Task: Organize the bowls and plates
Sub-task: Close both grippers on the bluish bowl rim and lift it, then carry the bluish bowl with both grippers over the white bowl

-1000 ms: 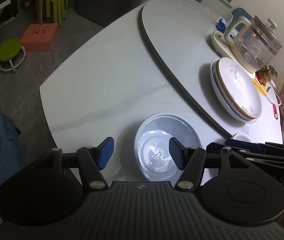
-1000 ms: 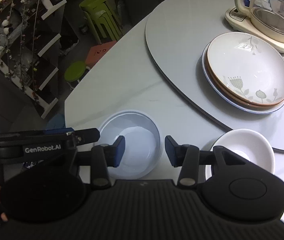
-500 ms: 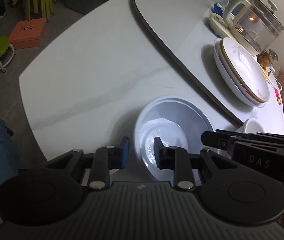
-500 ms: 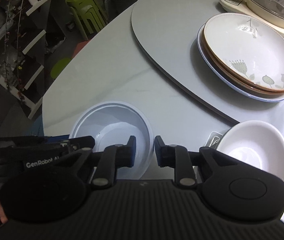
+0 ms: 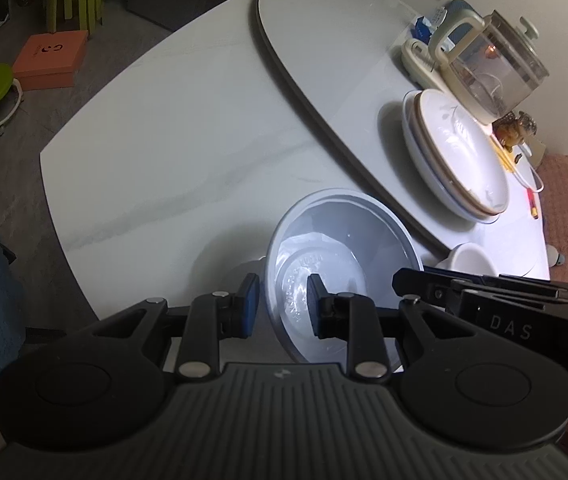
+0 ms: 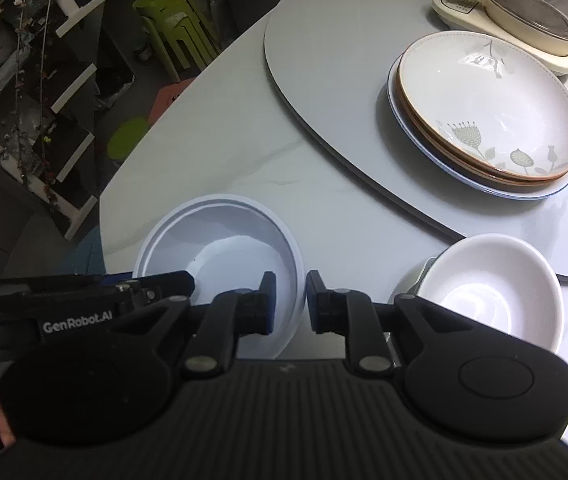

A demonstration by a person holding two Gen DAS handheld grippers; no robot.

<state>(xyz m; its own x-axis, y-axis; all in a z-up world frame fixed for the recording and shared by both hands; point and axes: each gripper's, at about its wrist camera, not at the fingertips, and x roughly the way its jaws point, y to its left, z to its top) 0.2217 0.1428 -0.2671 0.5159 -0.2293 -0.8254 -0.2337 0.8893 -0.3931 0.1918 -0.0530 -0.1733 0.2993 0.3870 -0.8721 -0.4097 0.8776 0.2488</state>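
A: What are the 2 grippers doing with the pale bowl (image 5: 348, 248)?

B: Both are clamping on its rim. The left gripper (image 5: 280, 306) is gripping the near left rim, with 1 pad outside the wall and 1 pad inside. The right gripper (image 6: 288, 300) is pinching the rim on the right side, and its jaws are standing almost together on the thin edge.

A: Where is the bowl sitting?

B: It is sitting on the table (image 5: 156, 152), near the front edge, just in front of the turntable (image 6: 332, 52). From the left view it is looking a little tilted, but I cannot tell if it is leaving the table.

A: And the other dishes?

B: A small white bowl (image 6: 492, 284) is standing just right of the right gripper, touching the turntable's edge. On the turntable, plates (image 6: 488, 108) are lying in a stack, at least 3, with a flower plate on top. A kettle (image 5: 488, 68) is standing behind them.
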